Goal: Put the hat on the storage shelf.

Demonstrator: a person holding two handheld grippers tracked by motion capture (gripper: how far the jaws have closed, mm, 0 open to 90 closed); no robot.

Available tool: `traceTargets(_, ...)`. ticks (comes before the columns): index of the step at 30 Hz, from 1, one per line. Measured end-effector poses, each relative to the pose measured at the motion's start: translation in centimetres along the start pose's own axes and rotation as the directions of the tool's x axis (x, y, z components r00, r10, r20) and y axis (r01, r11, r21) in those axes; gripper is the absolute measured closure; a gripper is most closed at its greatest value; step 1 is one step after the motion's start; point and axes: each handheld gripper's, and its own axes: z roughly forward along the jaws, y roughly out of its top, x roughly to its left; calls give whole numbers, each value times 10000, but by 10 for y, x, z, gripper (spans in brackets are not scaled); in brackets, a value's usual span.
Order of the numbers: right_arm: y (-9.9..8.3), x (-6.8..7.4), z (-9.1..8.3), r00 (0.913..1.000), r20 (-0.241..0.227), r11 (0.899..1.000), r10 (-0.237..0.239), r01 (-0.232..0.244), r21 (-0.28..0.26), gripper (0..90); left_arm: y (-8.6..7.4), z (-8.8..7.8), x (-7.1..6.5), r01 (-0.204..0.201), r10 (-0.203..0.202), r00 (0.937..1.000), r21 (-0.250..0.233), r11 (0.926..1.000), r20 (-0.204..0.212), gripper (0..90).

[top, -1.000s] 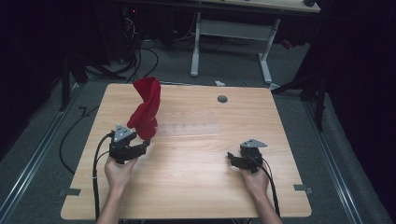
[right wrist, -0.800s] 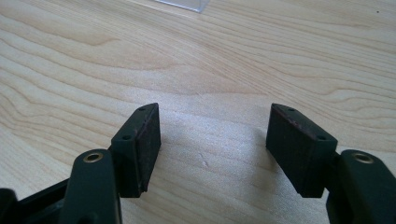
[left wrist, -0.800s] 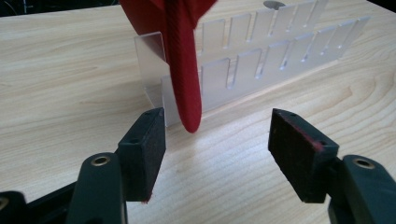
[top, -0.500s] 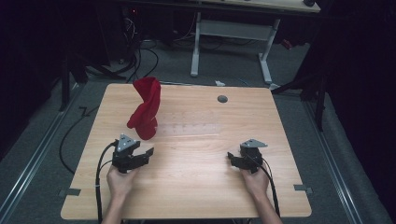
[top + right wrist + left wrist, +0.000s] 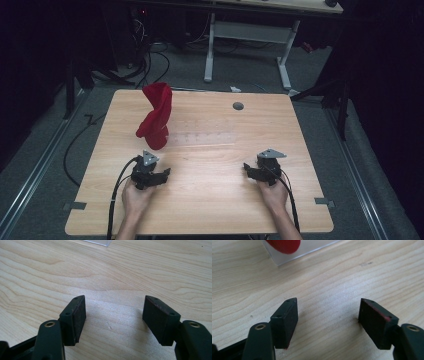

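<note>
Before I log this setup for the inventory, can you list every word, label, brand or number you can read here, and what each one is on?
None: no readable text in any view.
The red cloth is plain, with no tag or print showing.
The wooden table bears only grain and a small round grey insert, unmarked.
The clear plastic sheet under the cloth carries no lettering.
The left gripper and right gripper have bare black jaws.

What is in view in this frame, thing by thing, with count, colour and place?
Red cloth: one, red, standing up twisted on the table's far left.
Clear plate: one, transparent, flat under the cloth.
Table: one, light wood, centre.
Round hole: one, grey, far middle of the table.
White desk frame: one, behind the table.
Left gripper: one, black, near left, open, nothing between its jaws.
Right gripper: one, black, near right, open.
</note>
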Motion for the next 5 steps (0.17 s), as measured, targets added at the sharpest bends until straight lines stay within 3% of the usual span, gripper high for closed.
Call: traceTargets(5, 0, 0, 0, 10000, 0, 10000, -2, 2, 2, 355, 0, 0, 0, 49, -49, 10000, -49, 10000, 15, 323)
